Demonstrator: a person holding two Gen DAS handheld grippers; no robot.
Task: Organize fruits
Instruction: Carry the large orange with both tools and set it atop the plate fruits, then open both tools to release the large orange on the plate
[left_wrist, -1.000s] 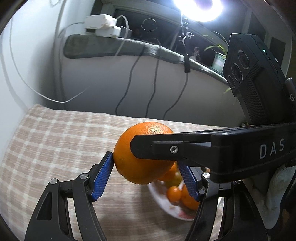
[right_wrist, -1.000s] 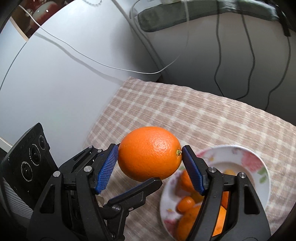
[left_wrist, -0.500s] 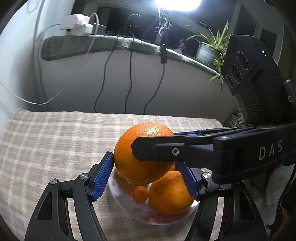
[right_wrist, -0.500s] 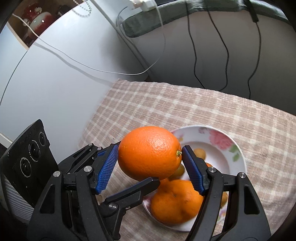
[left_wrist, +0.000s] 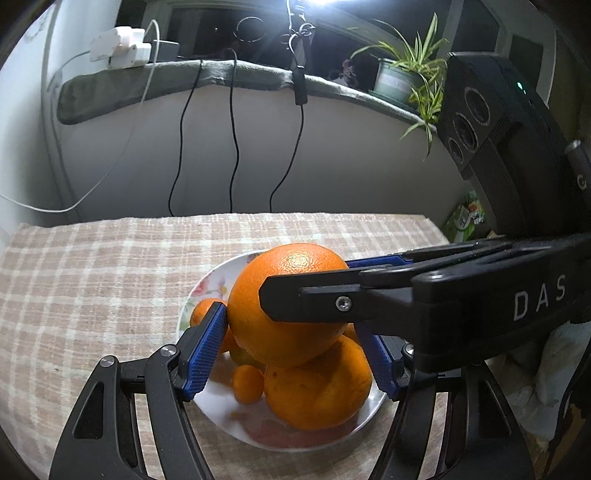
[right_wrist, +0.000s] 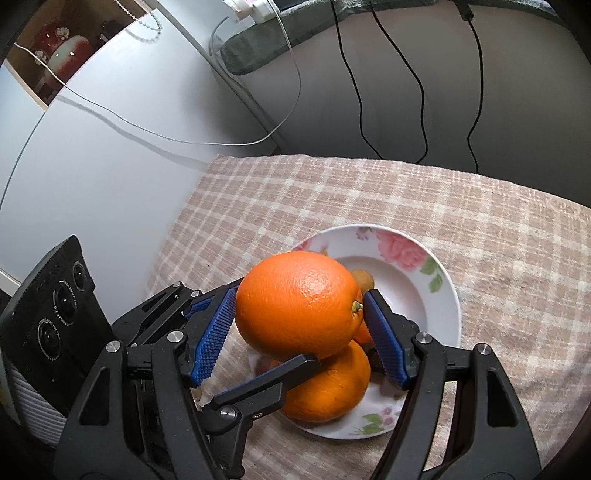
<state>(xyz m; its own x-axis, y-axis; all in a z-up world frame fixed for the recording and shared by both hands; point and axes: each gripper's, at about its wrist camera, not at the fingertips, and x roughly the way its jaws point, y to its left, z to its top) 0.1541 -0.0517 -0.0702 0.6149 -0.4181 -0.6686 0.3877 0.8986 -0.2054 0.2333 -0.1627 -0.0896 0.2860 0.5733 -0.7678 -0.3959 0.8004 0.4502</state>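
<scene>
I'm holding the big orange with both claws, right claw and left claw, each closed across its middle, above the plate; it's heavy, firm, slick-skinned.

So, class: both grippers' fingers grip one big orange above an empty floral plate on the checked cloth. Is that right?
Not quite. The plate is not empty: the right wrist view shows another orange and smaller fruit lying in it. The rest stands: the left gripper and the right gripper both grip the big orange above the plate on the checked cloth.
</scene>
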